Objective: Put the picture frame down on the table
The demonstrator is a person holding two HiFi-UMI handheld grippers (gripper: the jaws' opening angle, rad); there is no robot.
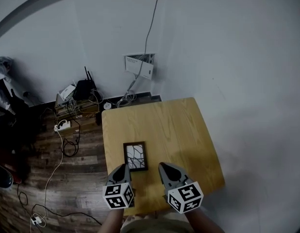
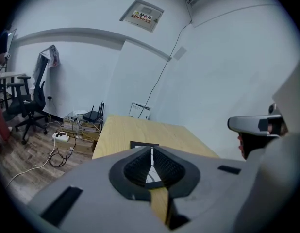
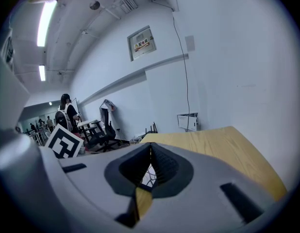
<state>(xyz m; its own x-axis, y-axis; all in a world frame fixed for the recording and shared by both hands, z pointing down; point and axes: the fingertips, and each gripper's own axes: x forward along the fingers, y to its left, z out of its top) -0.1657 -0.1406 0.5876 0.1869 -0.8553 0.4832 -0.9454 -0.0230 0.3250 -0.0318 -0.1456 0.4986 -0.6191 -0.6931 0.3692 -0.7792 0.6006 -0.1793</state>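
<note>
A small dark picture frame (image 1: 135,156) with a white branch-pattern print lies flat on the wooden table (image 1: 174,125), near its front left. My left gripper (image 1: 123,168) hovers just in front of the frame, jaws shut with nothing between them. My right gripper (image 1: 164,168) is beside it to the right, also shut and empty. In the left gripper view the frame (image 2: 143,144) peeks out beyond the closed jaws (image 2: 151,150). In the right gripper view a bit of the frame (image 3: 147,176) shows through the gap below the closed jaws (image 3: 150,146).
To the table's left, on the wood floor, are a router (image 1: 84,89), a power strip (image 1: 62,126) and tangled cables. A white wall (image 1: 227,57) runs behind and right of the table. An office chair (image 2: 29,101) stands far left; people (image 3: 66,111) stand far off.
</note>
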